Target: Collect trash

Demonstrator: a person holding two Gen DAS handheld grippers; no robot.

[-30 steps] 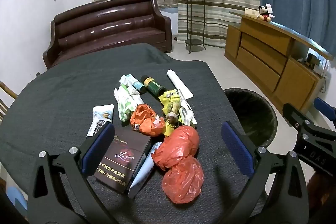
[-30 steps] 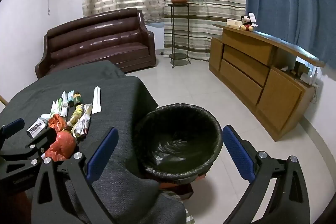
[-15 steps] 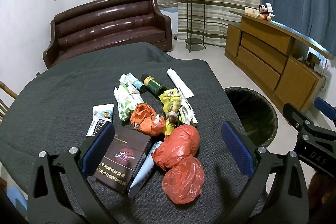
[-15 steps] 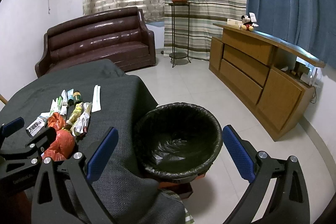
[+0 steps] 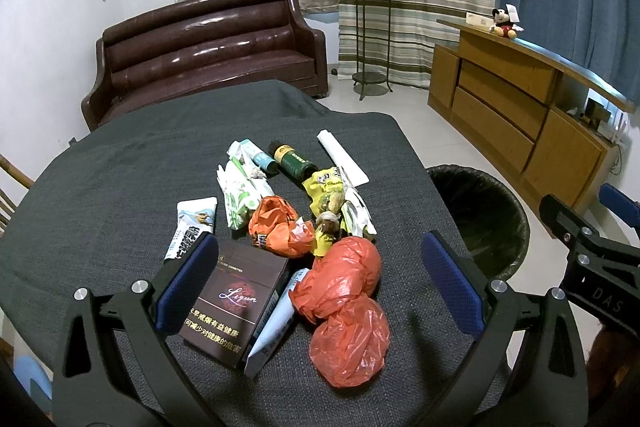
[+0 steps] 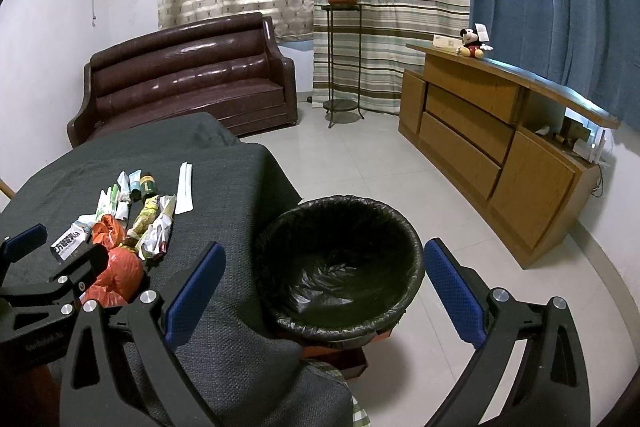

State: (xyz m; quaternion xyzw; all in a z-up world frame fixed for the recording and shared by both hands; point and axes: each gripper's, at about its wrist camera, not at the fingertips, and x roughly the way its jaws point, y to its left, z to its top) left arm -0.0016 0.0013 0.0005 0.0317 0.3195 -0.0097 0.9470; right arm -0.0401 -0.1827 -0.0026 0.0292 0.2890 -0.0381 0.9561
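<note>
We hold the left gripper (image 5: 320,283) released above the trash pile (image 5: 304,223) on the table (image 5: 100,187), wide enough for a red bag (image 5: 344,307). The right gripper (image 6: 324,283), also released and empty, waits over the bin (image 6: 340,267) at 3 o'clock from the pile. The bin bottom is too dark to tell its contents.

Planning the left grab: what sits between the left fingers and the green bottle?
Left wrist view: the left gripper brackets the dark cigarette box and red plastic bags; beyond them the orange wrapper and yellow snack packet, then the green bottle.
</note>
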